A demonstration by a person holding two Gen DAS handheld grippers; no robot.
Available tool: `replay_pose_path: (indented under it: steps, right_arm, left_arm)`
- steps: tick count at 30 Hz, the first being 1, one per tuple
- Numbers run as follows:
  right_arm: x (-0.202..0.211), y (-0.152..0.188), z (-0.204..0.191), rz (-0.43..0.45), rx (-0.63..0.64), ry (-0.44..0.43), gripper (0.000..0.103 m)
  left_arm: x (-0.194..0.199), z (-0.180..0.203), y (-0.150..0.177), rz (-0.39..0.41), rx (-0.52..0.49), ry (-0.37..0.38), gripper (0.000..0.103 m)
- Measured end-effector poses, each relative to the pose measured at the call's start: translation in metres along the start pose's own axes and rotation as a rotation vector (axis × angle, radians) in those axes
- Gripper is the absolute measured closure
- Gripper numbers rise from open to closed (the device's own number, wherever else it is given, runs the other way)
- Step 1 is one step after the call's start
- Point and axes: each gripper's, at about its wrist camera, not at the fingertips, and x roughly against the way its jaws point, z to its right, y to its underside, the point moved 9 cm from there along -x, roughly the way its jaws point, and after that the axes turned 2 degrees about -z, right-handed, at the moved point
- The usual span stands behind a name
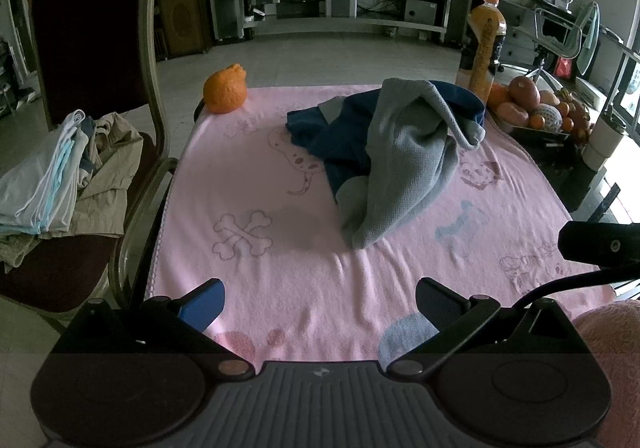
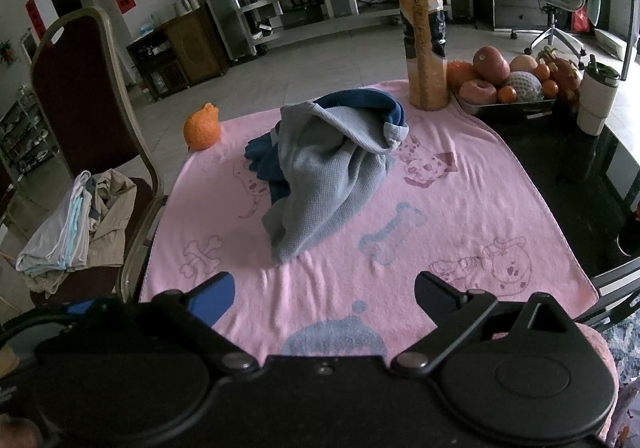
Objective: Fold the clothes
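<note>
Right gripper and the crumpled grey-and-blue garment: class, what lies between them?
Only bare pink blanket lies between the open right gripper and the garment, as the right wrist view shows.

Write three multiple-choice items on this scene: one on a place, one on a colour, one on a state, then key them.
1. Where does the orange fruit lie?
A. at the far left corner of the pink blanket
B. on the chair seat
C. inside the fruit tray

2. What colours is the crumpled garment?
A. red and white
B. grey and dark blue
C. green and yellow

3. How does the right gripper stand?
A. shut on the garment
B. shut on nothing
C. open, nothing between its fingers

Key: 1 A, it sits at the blanket's corner beside the chair. 2 B, grey cloth over blue. 3 C, only blanket shows between the spread fingers.
</note>
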Motion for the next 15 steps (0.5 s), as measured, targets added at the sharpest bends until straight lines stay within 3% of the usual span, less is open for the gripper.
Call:
replay_pose_path:
  steps: [15]
  right_arm:
    - [0.0000,0.0005,0.0000,0.001,0.004,0.001,0.004]
  left_arm:
    - [-0.0006,0.0004,0.0010,-0.004,-0.001,0.002,0.000]
